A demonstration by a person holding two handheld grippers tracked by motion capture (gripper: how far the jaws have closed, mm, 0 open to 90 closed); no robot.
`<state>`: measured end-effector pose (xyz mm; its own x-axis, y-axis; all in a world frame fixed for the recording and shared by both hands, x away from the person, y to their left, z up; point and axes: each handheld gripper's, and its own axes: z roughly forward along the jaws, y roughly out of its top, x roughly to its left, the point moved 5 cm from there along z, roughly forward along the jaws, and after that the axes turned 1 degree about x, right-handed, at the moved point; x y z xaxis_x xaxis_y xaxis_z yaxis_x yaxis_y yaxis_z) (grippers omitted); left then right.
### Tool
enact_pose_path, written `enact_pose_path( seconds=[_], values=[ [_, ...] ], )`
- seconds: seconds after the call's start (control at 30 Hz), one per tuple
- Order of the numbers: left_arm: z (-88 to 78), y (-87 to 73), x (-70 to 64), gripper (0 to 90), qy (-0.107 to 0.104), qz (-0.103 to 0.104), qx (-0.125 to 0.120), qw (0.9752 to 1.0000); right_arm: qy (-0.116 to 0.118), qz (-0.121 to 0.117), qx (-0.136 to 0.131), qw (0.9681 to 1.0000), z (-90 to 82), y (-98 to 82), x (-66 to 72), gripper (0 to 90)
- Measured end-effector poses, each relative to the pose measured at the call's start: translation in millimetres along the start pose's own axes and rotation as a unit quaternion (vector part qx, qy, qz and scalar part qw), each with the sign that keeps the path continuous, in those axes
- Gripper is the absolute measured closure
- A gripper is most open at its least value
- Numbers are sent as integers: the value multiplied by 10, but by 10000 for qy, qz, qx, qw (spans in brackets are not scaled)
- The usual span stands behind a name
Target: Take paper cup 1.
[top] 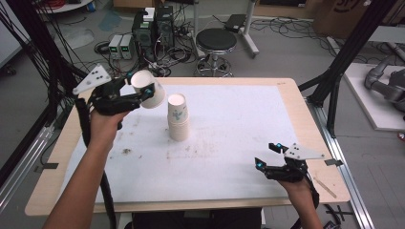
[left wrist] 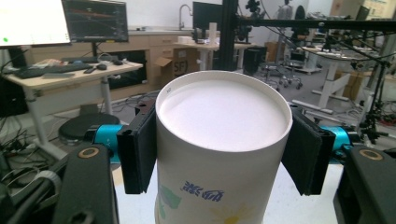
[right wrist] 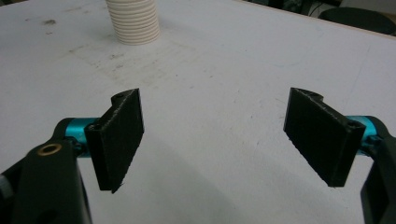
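In the upper left of the high view, the left gripper (top: 143, 95) is gripping a white paper cup (top: 149, 89) – pads pressing on both sides of its wall just below the rim, cup lifted off the table (top: 239, 119) and tilted, open mouth facing up and toward the camera. In the left gripper view the cup (left wrist: 219, 154) is sitting upright betw. the two black pads (left wrist: 140, 149), w/ blue print and a green-yellow pattern on its lower wall. Just right of it in the high view, near frame centre, a stack of paper cups (top: 178, 118) is standing upright on the white tabletop, apart from the held cup. At lower right, the right gripper (top: 267, 155) is resting low over the table – jaws spread wide, nothing betw. them. The right gripper view is showing the stack's ribbed base (right wrist: 134, 21) at the top, left of centre.
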<state>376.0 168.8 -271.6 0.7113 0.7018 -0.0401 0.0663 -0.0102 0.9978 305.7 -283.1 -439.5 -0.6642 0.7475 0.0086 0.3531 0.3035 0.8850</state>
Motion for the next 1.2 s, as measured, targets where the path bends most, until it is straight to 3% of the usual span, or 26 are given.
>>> enact_pose_path(
  seconds=[0.1,0.13,0.27,0.5,0.93,1.2],
  values=[
    [-272,-245,20,351,234,11,-6,9997,-4,-15,5,10000,7,1,2,206],
    [-272,-245,20,351,234,11,-6,9997,-4,-15,5,10000,7,1,2,206],
    [-453,-542,-19,352,325,63,134,9994,7,3,11,10000,20,6,14,206],
    [-657,-940,-87,350,310,-166,63,9994,17,-33,41,10000,60,5,30,206],
    [-684,-1250,-141,347,356,-179,219,9990,25,-95,46,9999,153,35,43,206],
    [-726,-1284,-150,347,314,-203,154,9992,92,-111,48,9999,232,78,79,206]
  ],
)
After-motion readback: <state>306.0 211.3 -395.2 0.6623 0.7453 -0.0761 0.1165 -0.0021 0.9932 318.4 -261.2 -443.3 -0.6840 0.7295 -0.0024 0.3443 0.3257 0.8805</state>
